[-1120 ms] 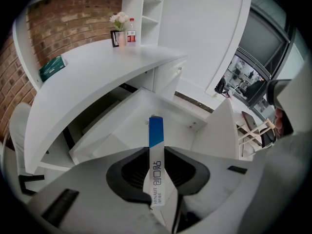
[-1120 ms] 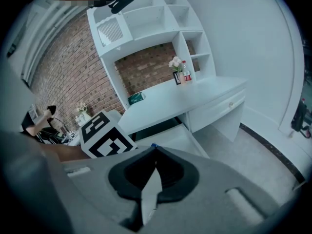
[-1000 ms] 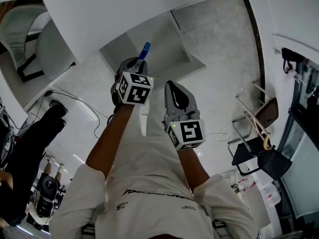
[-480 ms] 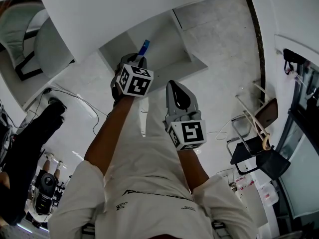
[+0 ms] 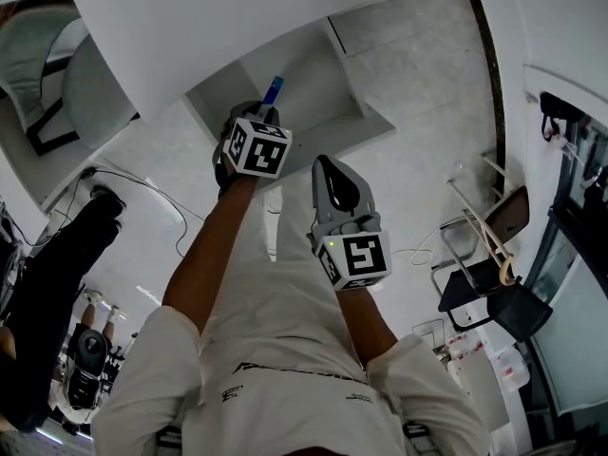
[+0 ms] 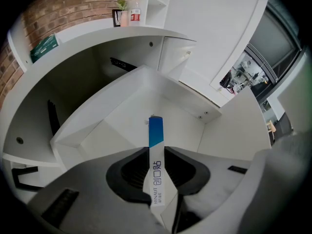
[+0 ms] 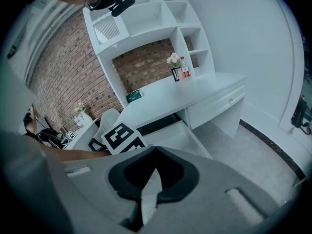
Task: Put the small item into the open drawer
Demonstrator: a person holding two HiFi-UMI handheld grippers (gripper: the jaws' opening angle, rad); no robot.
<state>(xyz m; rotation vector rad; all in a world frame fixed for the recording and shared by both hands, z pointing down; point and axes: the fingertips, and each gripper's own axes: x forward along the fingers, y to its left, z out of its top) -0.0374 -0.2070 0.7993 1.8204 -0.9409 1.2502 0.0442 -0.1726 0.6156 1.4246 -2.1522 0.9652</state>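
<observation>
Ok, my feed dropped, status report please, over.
Left gripper shut on blue-and-white packet, pointing down over open white drawer. Right gripper shut, empty, nearer the body. Nothing visible blocking the drawer.

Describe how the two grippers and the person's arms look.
Both the left gripper and right gripper are grey with black-lined jaws; each carries a white cube of black square markers. No cables on them. The person wears white short sleeves.

Reaches forward with bare left forearm [image 5: 204, 264], pointing left gripper [image 5: 264, 114] steeply down, jaws pinched on a slim blue-and-white packet [image 6: 156, 165]. Holds right gripper [image 5: 330, 167] just beside it, nearer the body, angled less steeply down, jaws together, empty.
</observation>
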